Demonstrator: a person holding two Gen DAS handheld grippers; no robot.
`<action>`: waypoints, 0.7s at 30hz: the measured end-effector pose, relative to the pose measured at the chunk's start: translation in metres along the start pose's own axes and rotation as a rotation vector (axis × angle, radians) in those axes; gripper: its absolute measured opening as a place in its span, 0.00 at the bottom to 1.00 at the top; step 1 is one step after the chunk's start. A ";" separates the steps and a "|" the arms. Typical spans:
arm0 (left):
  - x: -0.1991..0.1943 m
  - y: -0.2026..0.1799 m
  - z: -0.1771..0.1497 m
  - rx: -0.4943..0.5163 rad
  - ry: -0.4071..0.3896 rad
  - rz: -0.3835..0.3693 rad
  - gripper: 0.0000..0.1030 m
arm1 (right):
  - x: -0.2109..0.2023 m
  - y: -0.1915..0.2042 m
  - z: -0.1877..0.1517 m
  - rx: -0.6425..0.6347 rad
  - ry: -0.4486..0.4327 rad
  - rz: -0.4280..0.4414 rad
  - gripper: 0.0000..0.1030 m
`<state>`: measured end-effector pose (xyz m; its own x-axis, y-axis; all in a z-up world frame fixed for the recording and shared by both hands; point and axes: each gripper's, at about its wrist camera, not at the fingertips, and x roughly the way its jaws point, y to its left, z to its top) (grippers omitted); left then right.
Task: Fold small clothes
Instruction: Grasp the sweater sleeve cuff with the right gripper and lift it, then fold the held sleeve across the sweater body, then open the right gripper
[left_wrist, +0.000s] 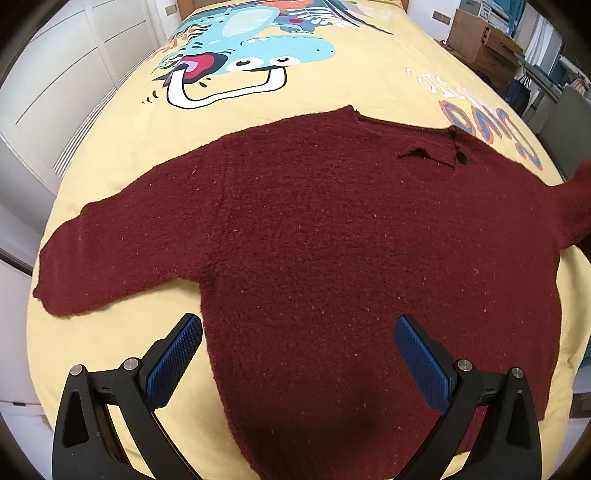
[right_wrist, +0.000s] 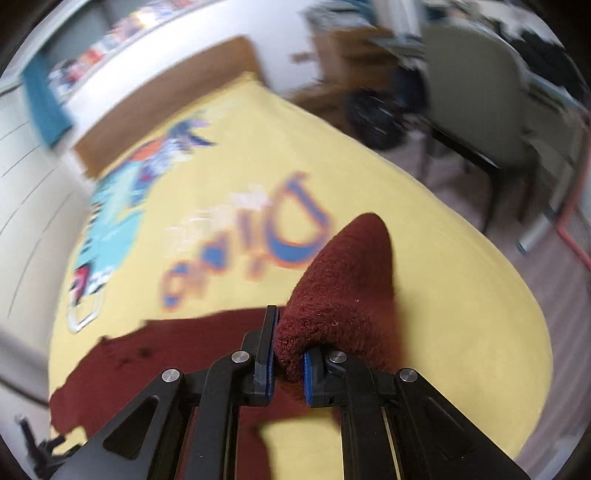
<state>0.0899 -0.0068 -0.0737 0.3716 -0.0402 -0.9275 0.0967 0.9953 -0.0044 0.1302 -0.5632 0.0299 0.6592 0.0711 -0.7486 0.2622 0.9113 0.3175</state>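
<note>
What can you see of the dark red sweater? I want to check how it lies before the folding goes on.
The sweater is dark red, fuzzy knit with pale flecks, spread flat on the yellow dinosaur-print bedcover. One sleeve lies flat and outstretched; the other sleeve is lifted off the bed, pinched in the shut right gripper. A dark button sits by a small opening near the neckline. The open left gripper hovers over the hem, apparently not touching.

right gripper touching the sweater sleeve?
Touching. The right wrist view shows the right gripper shut on the sleeve, with the dark red knit pinched between both blue pads and bunched above them, lifted off the bed.
</note>
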 end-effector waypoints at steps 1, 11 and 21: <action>0.001 0.002 0.001 0.000 -0.003 -0.014 0.99 | -0.001 0.023 0.002 -0.028 -0.005 0.027 0.11; 0.016 0.026 0.005 0.017 -0.005 -0.051 0.99 | 0.041 0.199 -0.040 -0.244 0.115 0.214 0.11; 0.032 0.043 0.000 0.000 0.033 -0.059 0.99 | 0.115 0.269 -0.163 -0.350 0.399 0.215 0.11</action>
<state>0.1056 0.0346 -0.1032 0.3349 -0.0957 -0.9374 0.1177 0.9913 -0.0591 0.1619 -0.2437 -0.0652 0.3367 0.3552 -0.8720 -0.1424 0.9347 0.3258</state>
